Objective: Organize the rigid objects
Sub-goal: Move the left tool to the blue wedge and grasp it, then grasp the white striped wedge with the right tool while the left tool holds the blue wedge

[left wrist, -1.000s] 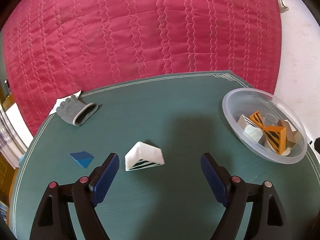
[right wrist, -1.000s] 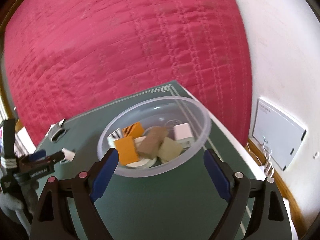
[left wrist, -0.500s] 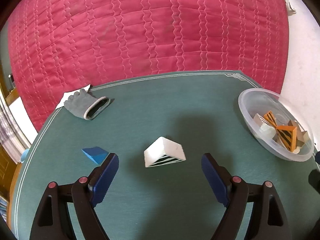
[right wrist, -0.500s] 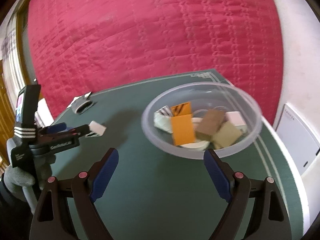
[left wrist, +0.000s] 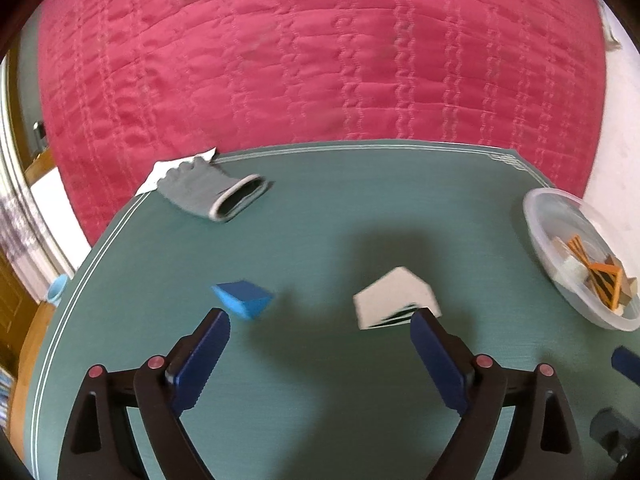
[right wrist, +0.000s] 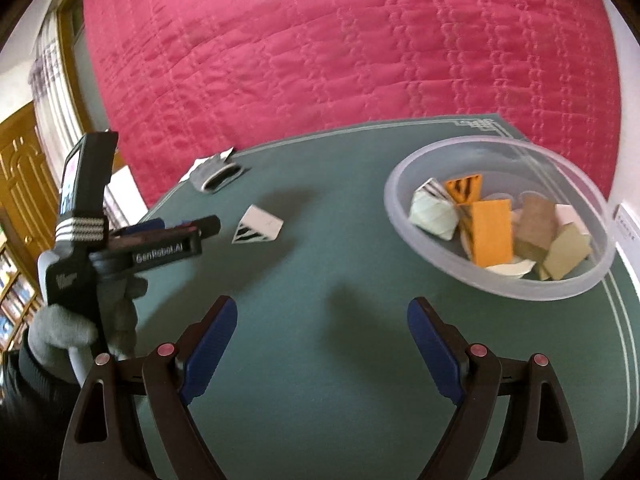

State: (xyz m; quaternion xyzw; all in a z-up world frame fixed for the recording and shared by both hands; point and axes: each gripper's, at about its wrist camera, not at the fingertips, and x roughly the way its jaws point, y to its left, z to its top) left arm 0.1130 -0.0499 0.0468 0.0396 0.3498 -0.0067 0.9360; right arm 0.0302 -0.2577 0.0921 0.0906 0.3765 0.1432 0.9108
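"GenRobot.AI" on black body of left tool (right wrist: 200, 227); nothing else legible.

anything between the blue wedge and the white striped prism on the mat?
Nothing. In the left wrist view, only bare green mat lies between the blue wedge and the white striped prism; they sit apart.

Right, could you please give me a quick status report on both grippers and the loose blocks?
Left hand-held gripper open, empty. Right hand-held gripper open, empty. White striped block and blue block loose on green table, outside clear bowl. Grey glove well clear.
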